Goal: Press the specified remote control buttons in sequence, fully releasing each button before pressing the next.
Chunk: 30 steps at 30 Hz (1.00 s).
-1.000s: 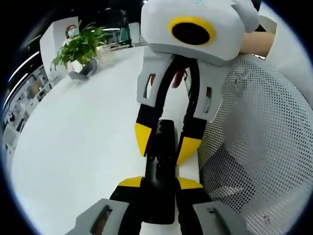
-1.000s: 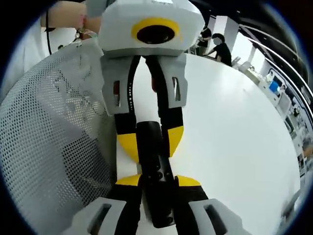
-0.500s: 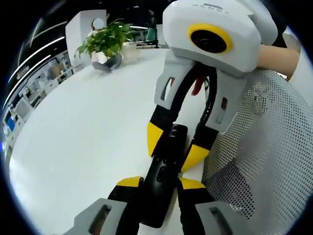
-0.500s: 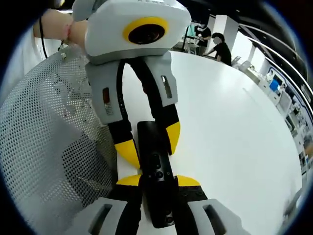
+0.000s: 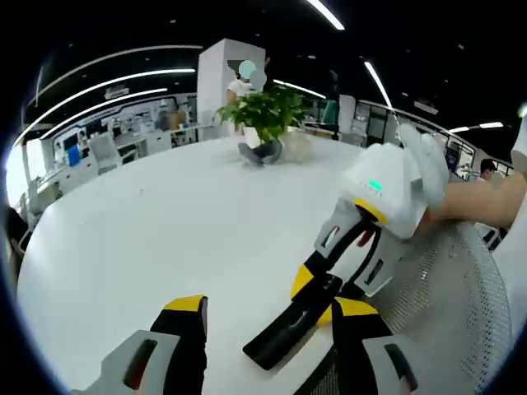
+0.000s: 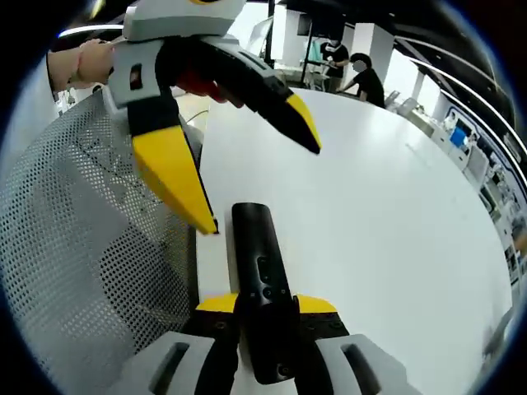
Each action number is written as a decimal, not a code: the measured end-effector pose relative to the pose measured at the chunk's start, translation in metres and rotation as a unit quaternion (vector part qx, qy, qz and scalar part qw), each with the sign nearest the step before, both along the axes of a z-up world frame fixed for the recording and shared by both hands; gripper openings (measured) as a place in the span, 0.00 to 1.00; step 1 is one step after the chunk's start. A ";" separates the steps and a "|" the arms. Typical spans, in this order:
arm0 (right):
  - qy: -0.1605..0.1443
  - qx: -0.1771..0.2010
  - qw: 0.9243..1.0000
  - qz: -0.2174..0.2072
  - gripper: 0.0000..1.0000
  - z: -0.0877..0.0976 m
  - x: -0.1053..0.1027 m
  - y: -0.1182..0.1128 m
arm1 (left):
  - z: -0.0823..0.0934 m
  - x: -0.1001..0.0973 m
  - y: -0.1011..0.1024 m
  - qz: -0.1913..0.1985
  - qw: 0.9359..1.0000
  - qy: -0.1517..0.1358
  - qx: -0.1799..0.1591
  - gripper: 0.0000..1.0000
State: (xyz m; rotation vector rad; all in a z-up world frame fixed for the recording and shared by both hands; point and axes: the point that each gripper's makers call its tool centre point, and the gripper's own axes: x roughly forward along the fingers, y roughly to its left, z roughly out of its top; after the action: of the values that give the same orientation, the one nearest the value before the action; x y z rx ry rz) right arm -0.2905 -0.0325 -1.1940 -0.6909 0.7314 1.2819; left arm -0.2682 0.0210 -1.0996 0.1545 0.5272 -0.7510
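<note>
The right gripper [image 6: 265, 306] clenches the slim black plastic remote control [image 6: 262, 288], no readable lettering, on the white round table [image 6: 387, 214]; beside the remote, the left gripper [image 6: 247, 164] gapes, released.

No text, label, brand, number or sign can be read in either view. The slim black remote control [image 6: 262, 290] carries small buttons on its face, but any marks on them are too small and blurred to make out. The white plastic housing of the right hand-held gripper [image 5: 331, 294] shows a small green light, with no lettering legible beside it.
</note>
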 end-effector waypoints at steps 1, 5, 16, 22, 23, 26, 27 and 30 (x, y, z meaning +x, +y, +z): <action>0.000 0.000 1.000 -0.001 0.21 0.000 0.000 0.000 | 0.004 0.001 0.009 0.014 1.000 -0.006 0.003 0.68; 0.000 0.000 1.000 -0.002 0.21 0.000 -0.001 0.000 | 0.014 0.004 0.042 0.055 0.998 -0.031 0.028 0.75; 0.004 0.004 1.000 -0.009 0.22 -0.001 -0.001 0.001 | 0.068 0.016 0.106 0.181 0.972 -0.136 -0.064 0.94; 0.007 0.008 1.000 -0.011 0.22 -0.001 -0.001 0.002 | 0.087 0.023 0.130 0.217 0.953 -0.182 -0.106 1.00; 0.008 0.009 1.000 -0.012 0.22 -0.001 -0.001 0.002 | 0.088 0.024 0.131 0.216 0.952 -0.187 -0.109 1.00; 0.011 0.011 1.000 -0.013 0.22 -0.001 -0.001 0.002 | 0.089 0.028 0.133 0.210 0.952 -0.196 -0.107 1.00; 0.012 0.012 1.000 -0.014 0.22 -0.001 -0.001 0.002 | 0.088 0.030 0.133 0.208 0.952 -0.197 -0.105 1.00; 0.016 0.016 1.000 -0.016 0.22 -0.001 -0.001 0.003 | 0.080 0.039 0.139 0.212 0.953 -0.183 -0.113 1.00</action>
State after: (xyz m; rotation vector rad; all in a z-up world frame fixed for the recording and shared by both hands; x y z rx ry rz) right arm -0.2913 -0.0294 -1.1953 -0.6314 0.7448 1.2753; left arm -0.2294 0.1599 -1.0193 -0.0348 0.1082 -0.3437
